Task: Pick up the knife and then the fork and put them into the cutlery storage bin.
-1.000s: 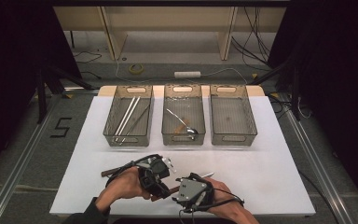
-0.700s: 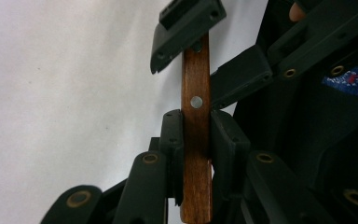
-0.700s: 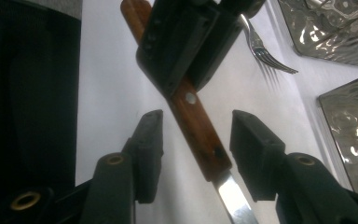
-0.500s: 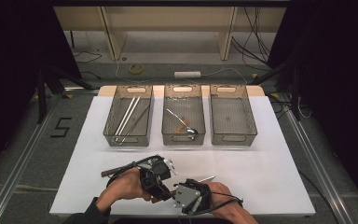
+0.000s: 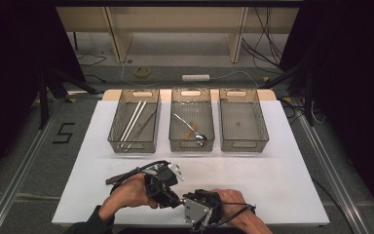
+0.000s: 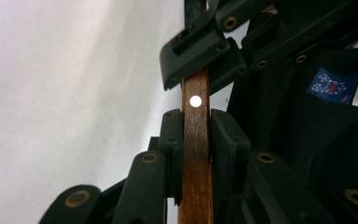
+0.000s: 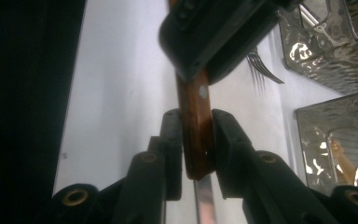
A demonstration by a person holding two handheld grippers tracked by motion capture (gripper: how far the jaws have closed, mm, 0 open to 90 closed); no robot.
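Observation:
A utensil with a brown wooden handle (image 6: 196,158) and a silver rivet is clamped by both grippers at once. My left gripper (image 6: 196,116) is shut on the handle, and the right gripper's black jaws grip it just beyond. In the right gripper view the same handle (image 7: 193,140) stands between the jaws of my right gripper (image 7: 196,116), shut on it near its end. Fork tines (image 7: 261,70) show past the left gripper's jaws there. From above, the left gripper (image 5: 173,197) and right gripper (image 5: 184,204) meet tip to tip near the table's front edge, hiding the utensil.
Three clear trays stand in a row at the back of the white table (image 5: 282,175). The left tray (image 5: 113,141) holds long pale sticks, the middle tray (image 5: 172,142) a spoon and a wood-handled piece, and the right tray (image 5: 264,141) stands beside them. A brown stick-like end (image 5: 111,180) lies left of the left hand.
My right gripper has slid left and toward the front edge, closing in on the left gripper. The silver tip that showed beside it earlier is now hidden.

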